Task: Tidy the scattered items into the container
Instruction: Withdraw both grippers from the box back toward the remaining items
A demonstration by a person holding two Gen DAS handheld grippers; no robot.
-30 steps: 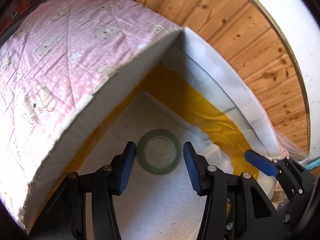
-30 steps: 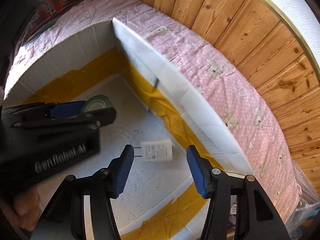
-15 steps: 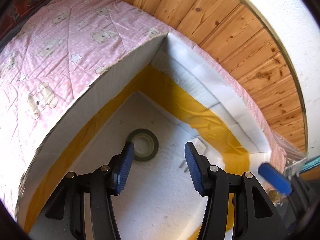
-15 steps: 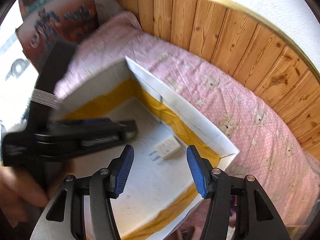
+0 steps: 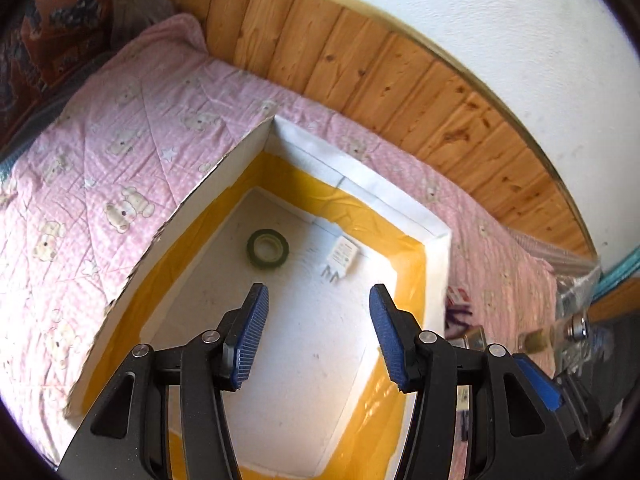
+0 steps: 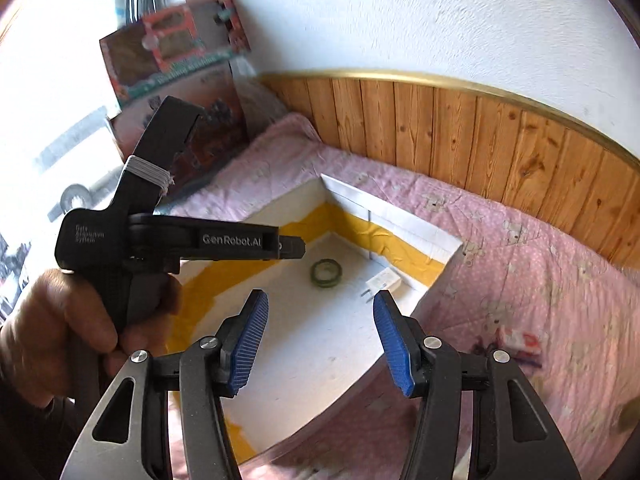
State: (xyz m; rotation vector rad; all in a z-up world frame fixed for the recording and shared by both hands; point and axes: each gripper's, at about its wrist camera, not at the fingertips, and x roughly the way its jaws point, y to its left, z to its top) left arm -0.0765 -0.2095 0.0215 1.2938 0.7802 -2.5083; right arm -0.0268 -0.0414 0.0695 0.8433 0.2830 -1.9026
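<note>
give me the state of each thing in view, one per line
left gripper: open, nothing between the jaws
right gripper: open, nothing between the jaws
box: open-topped, on the pink blanket
tape roll: lying flat on the box floor
charger: lying flat in the box, apart from the tape roll

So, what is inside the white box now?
Inside the white box lie a roll of green tape and a white charger plug, apart on the floor. The near corner is covered by the hand-held gripper.
</note>
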